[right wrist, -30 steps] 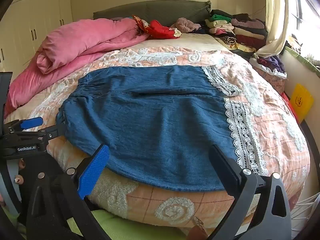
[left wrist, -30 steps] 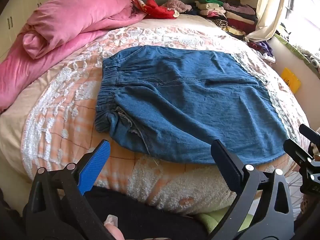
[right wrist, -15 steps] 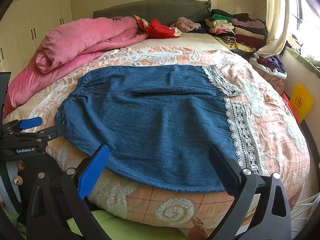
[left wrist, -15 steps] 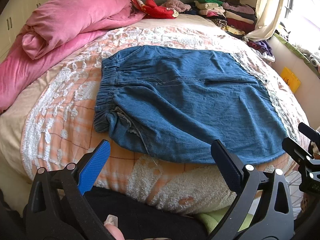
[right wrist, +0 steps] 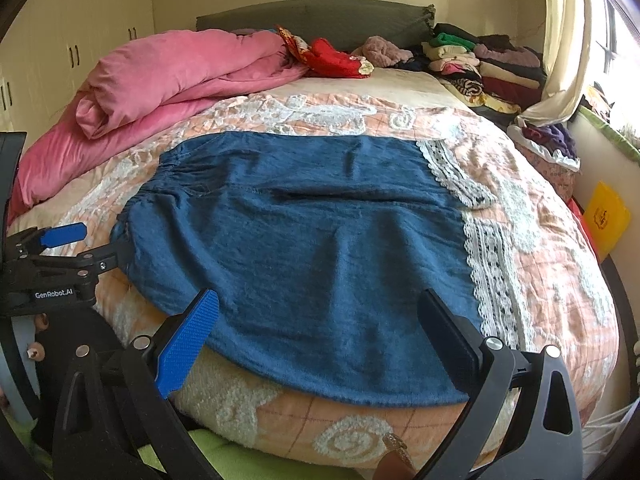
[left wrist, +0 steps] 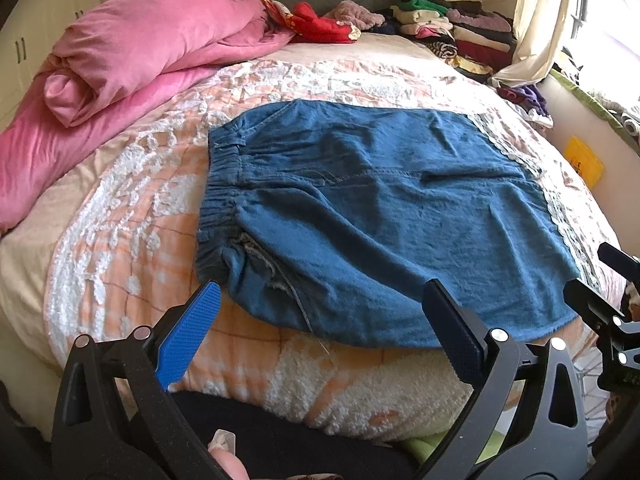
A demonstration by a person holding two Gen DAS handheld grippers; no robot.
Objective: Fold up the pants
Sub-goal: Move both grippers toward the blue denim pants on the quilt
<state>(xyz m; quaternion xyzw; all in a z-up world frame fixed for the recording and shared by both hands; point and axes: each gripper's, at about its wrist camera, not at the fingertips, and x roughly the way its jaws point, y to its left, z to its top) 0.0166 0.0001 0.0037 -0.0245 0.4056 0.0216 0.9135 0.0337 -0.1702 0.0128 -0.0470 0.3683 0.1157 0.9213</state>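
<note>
Blue denim pants [left wrist: 380, 216] lie flat across the bed, elastic waistband at the left, white lace hems at the right; they also show in the right wrist view [right wrist: 312, 248]. My left gripper [left wrist: 320, 312] is open and empty, just short of the near edge of the pants by the waistband corner. My right gripper [right wrist: 316, 324] is open and empty, at the near edge of the pants toward the lace hem [right wrist: 492, 272]. The left gripper shows at the left edge of the right wrist view [right wrist: 84, 248]; the right gripper shows at the right edge of the left wrist view [left wrist: 600, 280].
The bed has a peach and white quilt [left wrist: 132, 208]. A rolled pink duvet [left wrist: 132, 52] lies at the back left. Stacks of folded clothes [right wrist: 480, 64] and a red garment [right wrist: 332, 56] sit by the headboard. A curtain [right wrist: 560, 40] and a yellow bag [right wrist: 606, 216] are at the right.
Both grippers have moved slightly forward toward the near edge of the pants. The pants have not moved. Both grippers stay open.
</note>
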